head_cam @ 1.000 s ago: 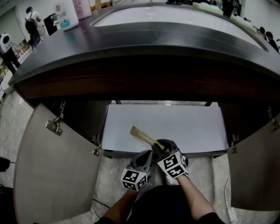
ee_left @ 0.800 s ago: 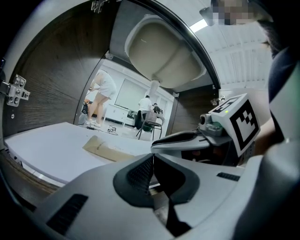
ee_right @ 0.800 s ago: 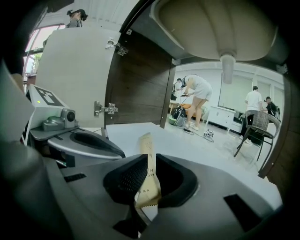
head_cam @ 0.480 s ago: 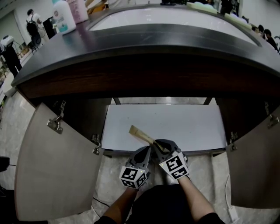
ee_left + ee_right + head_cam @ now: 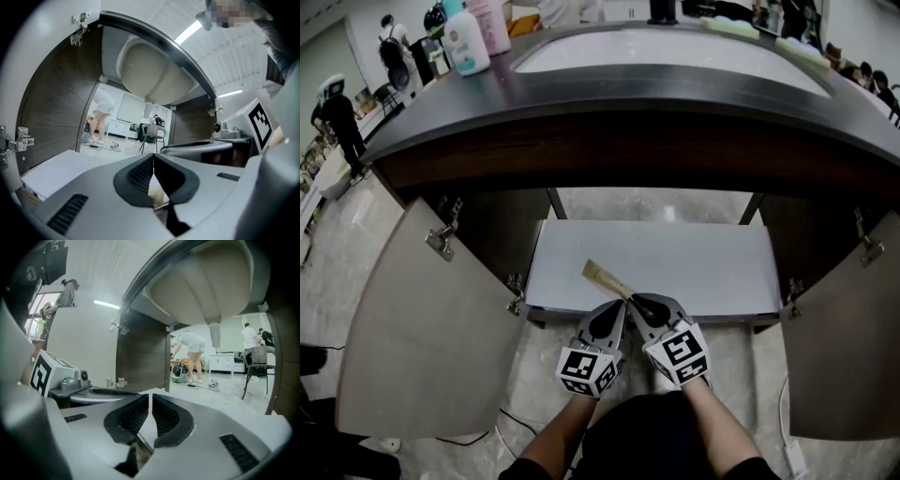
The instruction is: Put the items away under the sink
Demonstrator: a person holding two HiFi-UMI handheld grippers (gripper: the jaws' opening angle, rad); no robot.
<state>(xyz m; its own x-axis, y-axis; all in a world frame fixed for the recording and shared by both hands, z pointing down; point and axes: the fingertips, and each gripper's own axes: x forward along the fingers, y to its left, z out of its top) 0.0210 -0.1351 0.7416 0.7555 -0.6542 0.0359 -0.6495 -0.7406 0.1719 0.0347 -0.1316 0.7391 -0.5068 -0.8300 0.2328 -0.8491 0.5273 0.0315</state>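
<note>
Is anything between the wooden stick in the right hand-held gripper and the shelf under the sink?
Nothing visible. The left door and right door stand open, and the wooden stick, held by the right hand-held gripper, points over the white shelf, where nothing else lies.

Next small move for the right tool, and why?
Probably ease the right tool forward, deeper into the cabinet. It is shut on the thin tan flat strip, whose far end is over the white cabinet shelf, while the tool itself sits at the shelf's front edge.
</note>
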